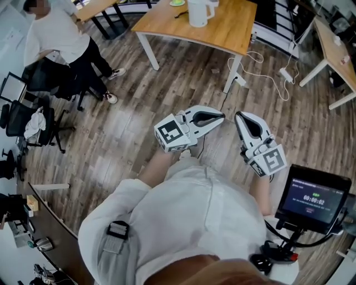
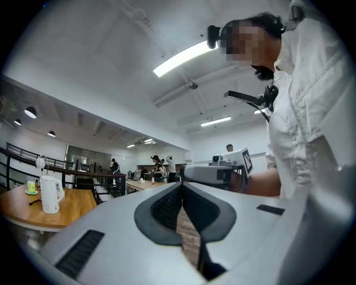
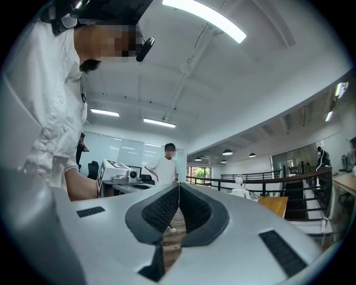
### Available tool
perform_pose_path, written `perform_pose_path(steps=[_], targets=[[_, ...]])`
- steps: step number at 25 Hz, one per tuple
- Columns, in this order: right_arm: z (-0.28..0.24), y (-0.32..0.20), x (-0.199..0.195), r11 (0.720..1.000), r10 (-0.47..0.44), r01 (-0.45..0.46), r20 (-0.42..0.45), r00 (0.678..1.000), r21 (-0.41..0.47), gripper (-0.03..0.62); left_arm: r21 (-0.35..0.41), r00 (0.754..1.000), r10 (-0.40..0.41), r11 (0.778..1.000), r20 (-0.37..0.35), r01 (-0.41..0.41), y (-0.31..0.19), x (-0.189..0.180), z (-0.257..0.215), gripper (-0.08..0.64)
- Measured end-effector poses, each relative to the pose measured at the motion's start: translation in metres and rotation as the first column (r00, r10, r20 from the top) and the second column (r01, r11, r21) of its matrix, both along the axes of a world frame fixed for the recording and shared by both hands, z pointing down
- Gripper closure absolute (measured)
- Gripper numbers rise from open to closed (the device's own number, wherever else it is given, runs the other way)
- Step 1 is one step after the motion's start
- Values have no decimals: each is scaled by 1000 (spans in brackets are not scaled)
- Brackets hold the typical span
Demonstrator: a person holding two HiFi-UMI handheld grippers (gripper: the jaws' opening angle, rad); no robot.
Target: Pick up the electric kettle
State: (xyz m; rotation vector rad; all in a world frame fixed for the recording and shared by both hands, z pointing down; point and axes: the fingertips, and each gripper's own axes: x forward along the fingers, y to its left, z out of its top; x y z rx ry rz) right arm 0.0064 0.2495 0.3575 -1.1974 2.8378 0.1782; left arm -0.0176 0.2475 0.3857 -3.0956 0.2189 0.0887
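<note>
A white electric kettle [image 1: 199, 12] stands on the wooden table [image 1: 167, 25] at the top of the head view, far beyond both grippers. It also shows small at the left of the left gripper view, the kettle [image 2: 50, 193] upright on the table [image 2: 16, 209]. My left gripper [image 1: 222, 116] is held level in front of my body, shut and empty. The right gripper [image 1: 237, 115] is beside it, shut with nothing between its jaws. The two tips point toward each other over the wood floor. In their own views the left gripper [image 2: 181, 186] and the right gripper [image 3: 178, 186] have jaws meeting.
A person in white [image 1: 58, 33] stands by office chairs [image 1: 25, 119] at the upper left. White cables [image 1: 267, 72] trail on the floor by the table leg. A second table [image 1: 336, 53] is at the right. A screen on a stand [image 1: 312, 198] sits at my lower right.
</note>
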Motion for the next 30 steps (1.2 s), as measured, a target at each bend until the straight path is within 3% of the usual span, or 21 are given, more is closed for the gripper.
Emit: perform_pose_path(steps=[12, 18, 30], targets=[[-8, -10, 0, 1000, -4, 4, -3, 1000, 29, 583, 34, 1000, -23, 999, -11, 24, -16, -3, -10, 551], [2, -136, 40, 1000, -13, 13, 8, 1000, 0, 583, 9, 999, -39, 999, -7, 39, -142, 33, -1, 551], [-6, -242, 21, 1000, -7, 7, 2, 1000, 3, 583, 18, 1000, -29, 999, -11, 29, -247, 13, -7, 551]])
